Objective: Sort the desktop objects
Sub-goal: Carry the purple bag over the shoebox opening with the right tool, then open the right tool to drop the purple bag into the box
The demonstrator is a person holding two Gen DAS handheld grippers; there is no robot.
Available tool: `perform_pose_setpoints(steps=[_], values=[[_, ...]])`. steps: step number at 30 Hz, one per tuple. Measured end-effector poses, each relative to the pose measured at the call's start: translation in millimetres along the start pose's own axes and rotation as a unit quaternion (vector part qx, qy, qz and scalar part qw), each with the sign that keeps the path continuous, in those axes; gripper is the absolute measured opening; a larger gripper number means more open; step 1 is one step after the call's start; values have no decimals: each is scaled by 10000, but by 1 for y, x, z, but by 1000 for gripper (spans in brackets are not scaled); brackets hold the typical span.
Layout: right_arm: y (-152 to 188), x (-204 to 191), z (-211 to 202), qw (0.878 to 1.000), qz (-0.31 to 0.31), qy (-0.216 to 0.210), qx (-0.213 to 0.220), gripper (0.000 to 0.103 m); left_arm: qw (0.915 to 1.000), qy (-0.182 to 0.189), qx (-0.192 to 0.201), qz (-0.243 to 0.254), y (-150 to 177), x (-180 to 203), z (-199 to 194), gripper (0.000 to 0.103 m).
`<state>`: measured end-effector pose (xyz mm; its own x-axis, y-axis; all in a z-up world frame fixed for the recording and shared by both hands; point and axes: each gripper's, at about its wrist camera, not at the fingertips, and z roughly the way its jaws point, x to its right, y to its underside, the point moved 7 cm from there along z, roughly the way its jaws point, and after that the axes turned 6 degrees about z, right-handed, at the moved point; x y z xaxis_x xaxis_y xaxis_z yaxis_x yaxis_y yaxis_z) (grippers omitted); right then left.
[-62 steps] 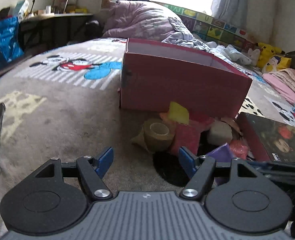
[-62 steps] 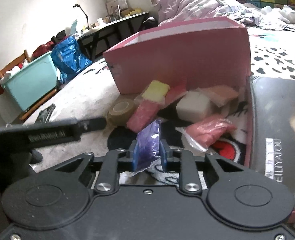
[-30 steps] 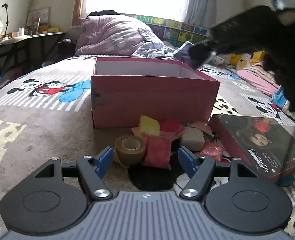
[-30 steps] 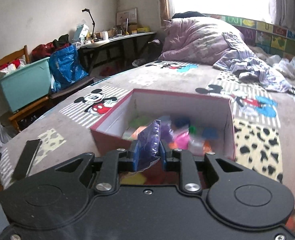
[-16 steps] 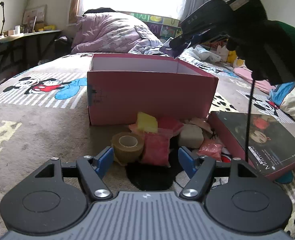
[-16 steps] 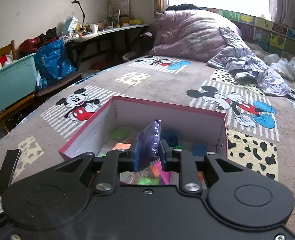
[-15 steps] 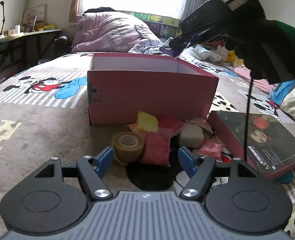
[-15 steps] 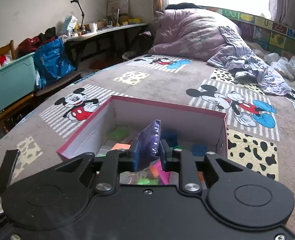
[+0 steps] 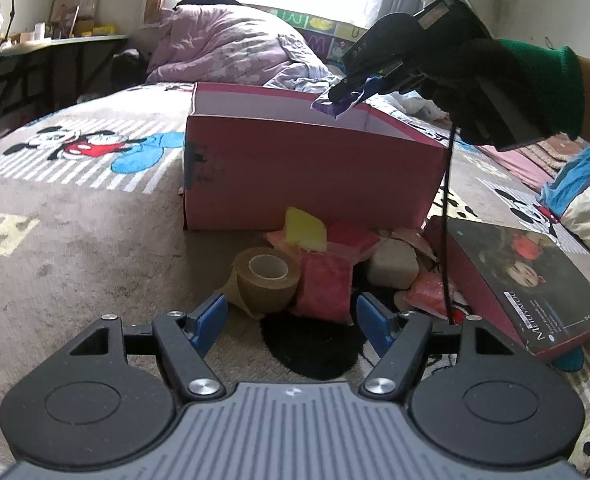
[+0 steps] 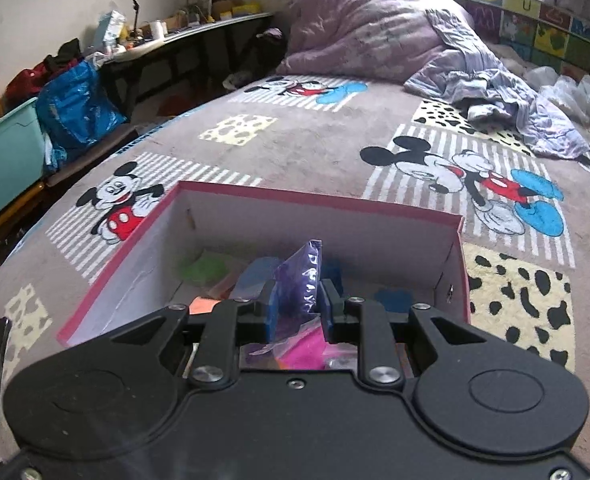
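Right gripper (image 10: 297, 306): clamped on purple bag (image 10: 300, 280), held above open pink box (image 10: 123, 248); bag's lower end hidden behind fingers.
Left gripper (image 9: 291, 316): spread wide, empty, low over rug.
Tape roll (image 9: 267, 278), red packet (image 9: 325, 284) at 12 o'clock of it, before the box.
Box contents blurred, partly hidden.

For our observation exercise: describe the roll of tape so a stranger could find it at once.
Find the pink box on the Mickey blanket. In the pile at its near wall, the tan tape roll lies leftmost: the only ring-shaped item among soft packets.
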<state>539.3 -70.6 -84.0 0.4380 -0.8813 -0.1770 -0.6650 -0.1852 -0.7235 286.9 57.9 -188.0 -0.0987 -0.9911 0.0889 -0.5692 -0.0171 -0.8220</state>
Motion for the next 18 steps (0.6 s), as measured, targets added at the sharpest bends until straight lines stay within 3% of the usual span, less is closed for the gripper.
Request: perform_pose_setpoints(steps=[18], values=[[3,18,58,9948,722,150,-706,21,9998,35,-91,-196,3,-13,5,71]])
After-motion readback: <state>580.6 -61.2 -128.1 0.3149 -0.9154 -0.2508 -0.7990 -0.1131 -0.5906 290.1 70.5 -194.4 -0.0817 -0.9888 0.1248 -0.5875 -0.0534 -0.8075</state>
